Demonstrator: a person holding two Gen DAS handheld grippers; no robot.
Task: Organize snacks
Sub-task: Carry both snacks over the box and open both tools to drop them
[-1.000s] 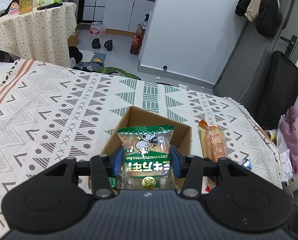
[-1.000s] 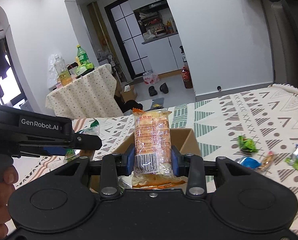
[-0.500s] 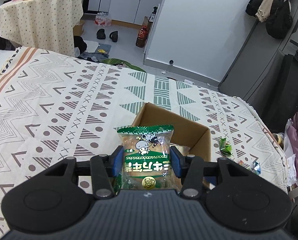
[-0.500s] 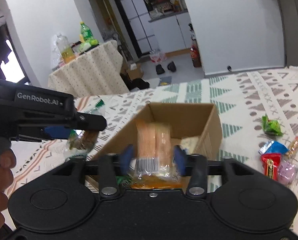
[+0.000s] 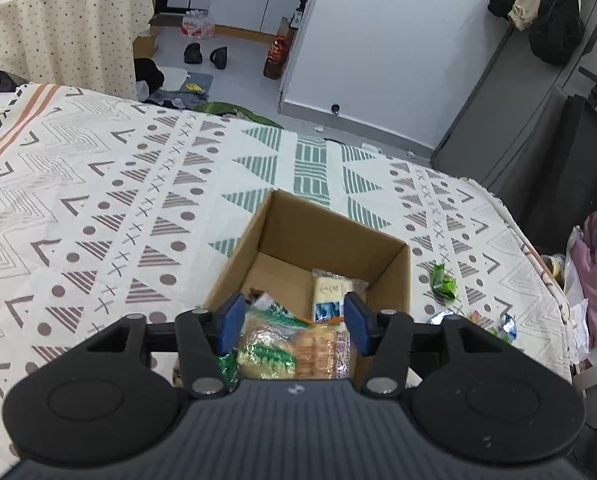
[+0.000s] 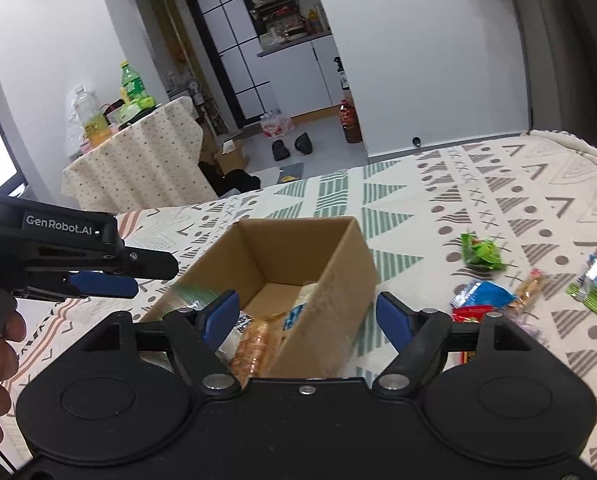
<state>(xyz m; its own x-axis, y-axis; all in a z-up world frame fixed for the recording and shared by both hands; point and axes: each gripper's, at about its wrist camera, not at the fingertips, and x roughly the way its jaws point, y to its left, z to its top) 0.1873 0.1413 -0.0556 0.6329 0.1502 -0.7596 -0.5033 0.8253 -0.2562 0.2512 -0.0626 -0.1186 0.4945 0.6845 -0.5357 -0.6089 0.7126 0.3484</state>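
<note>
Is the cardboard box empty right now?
No. The cardboard box holds several packets: a pale one, an orange one and a green-printed one.

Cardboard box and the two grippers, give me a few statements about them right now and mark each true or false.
1. The cardboard box is open at the top. True.
2. The left gripper is clamped on a green packet. False: its jaws are apart and the packets lie in the box below.
3. The right gripper is open. True.
4. The box is empty. False: an orange packet and other snacks lie inside.
5. Loose candies lie on the patterned cloth outside the box. True.
</note>
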